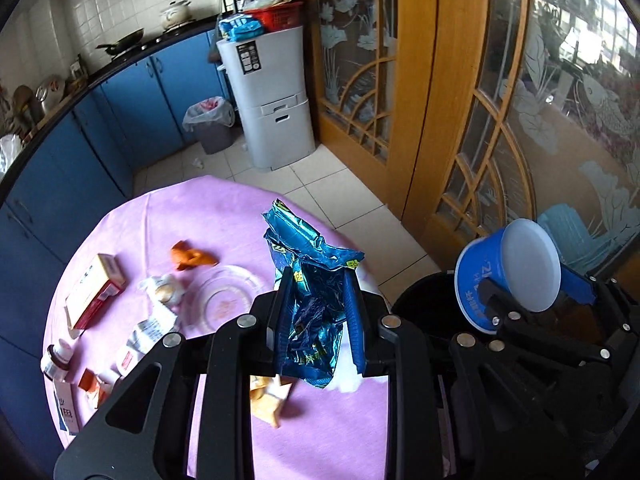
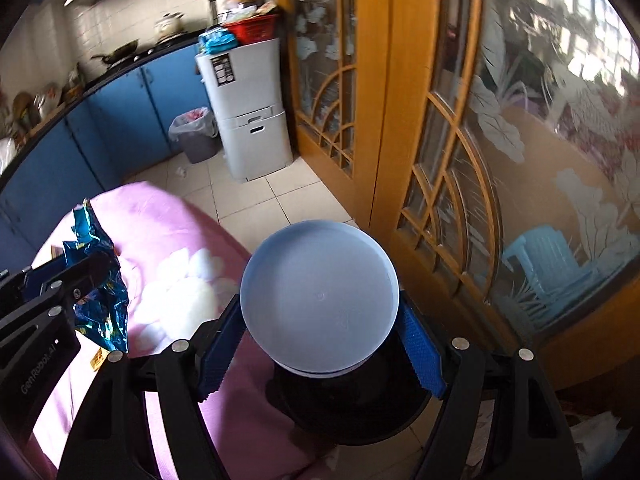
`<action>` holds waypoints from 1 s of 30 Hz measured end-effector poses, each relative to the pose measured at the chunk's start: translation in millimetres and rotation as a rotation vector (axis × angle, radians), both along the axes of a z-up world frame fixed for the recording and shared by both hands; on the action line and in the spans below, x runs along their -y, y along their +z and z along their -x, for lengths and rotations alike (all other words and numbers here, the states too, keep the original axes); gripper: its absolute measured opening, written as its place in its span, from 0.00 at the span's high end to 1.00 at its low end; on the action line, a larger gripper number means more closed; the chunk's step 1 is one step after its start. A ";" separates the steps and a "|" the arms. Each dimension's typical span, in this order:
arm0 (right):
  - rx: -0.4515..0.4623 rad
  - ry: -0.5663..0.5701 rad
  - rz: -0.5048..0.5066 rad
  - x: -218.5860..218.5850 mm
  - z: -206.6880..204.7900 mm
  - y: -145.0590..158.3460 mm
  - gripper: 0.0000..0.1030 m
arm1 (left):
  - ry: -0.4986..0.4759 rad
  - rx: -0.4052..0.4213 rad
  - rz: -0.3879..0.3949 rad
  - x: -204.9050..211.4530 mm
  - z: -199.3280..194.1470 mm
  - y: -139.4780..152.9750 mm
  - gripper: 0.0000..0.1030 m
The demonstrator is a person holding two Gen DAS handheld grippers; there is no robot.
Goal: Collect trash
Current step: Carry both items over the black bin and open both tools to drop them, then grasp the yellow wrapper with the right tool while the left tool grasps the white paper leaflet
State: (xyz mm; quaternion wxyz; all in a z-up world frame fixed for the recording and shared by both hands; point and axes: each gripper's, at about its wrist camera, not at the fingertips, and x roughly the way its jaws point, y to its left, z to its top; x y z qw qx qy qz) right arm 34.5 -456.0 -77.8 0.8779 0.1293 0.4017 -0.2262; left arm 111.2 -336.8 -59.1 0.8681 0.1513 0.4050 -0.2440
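Above the pink table (image 1: 224,216), blue wrapper (image 1: 312,280) clamped between left jaws, cup (image 2: 320,296) between right jaws.

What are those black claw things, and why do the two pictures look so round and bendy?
They are tongs that a person holds, one in each hand. Each has a small camera looking forward along its two fingers, and its wide lens bends the picture. One picture comes from the left tongs, the other from the right.

The left tongs are squeezing a crinkly blue snack wrapper above a round table with a pink cloth. The right tongs hold a blue paper cup, turned bottom toward the camera, above a black trash bin on the floor beside the table.

Still on the table are a red and white box, an orange wrapper, a glass ashtray, a small bottle and other scraps.
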 end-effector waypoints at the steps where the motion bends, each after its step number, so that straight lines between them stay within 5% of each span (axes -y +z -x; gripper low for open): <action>1: 0.006 -0.008 -0.002 3.7 1.9 0.1 0.27 | -0.002 0.005 -0.002 4.8 0.3 -0.3 0.75; 4: 0.012 -0.032 0.009 12.7 6.3 -0.6 0.17 | -0.004 0.003 -0.003 14.8 0.0 -1.3 0.75; 22: -0.014 -0.091 0.001 42.1 22.7 -13.5 0.17 | -0.123 -0.021 0.041 85.0 1.3 -1.0 0.71; 24: -0.016 -0.093 -0.004 43.2 23.1 -14.8 0.17 | -0.132 -0.036 0.053 89.8 0.6 -0.2 0.50; 25: -0.018 -0.093 -0.006 43.3 23.6 -15.5 0.17 | -0.122 -0.022 0.050 90.8 0.8 0.8 0.22; 26: -0.018 -0.093 -0.008 42.9 23.5 -15.7 0.17 | -0.111 -0.003 0.064 89.4 0.9 3.6 0.10; 30: -0.021 -0.091 -0.008 40.5 23.7 -15.5 0.17 | -0.097 0.058 0.084 86.1 4.6 13.8 0.10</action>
